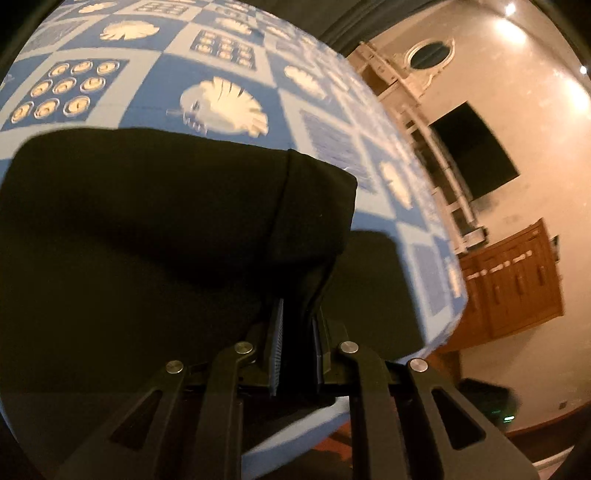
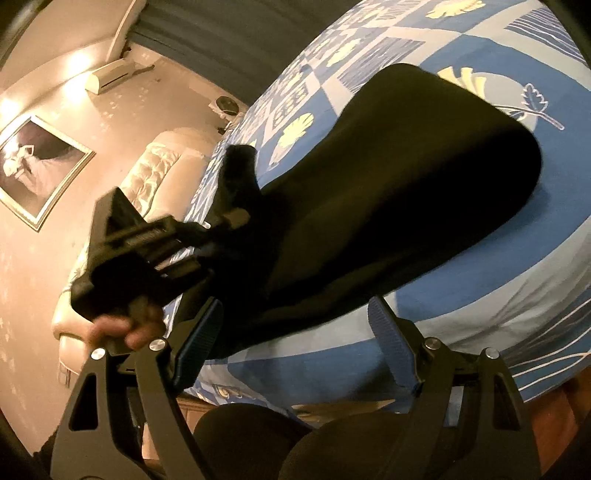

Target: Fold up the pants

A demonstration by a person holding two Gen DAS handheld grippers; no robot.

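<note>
Walls: pale beige, lit by warm ceiling spots.
Bed: blue-and-white patchwork cover, tufted cream headboard.
Furniture: wooden cabinet; white-framed mirror with an oval top.
Wall fittings: framed picture, air conditioner.

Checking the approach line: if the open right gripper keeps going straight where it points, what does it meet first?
Probably the black fabric pants on the blue patterned bedspread: their near edge lies just ahead of the right gripper, between its open fingers. Depth is unclear.
</note>
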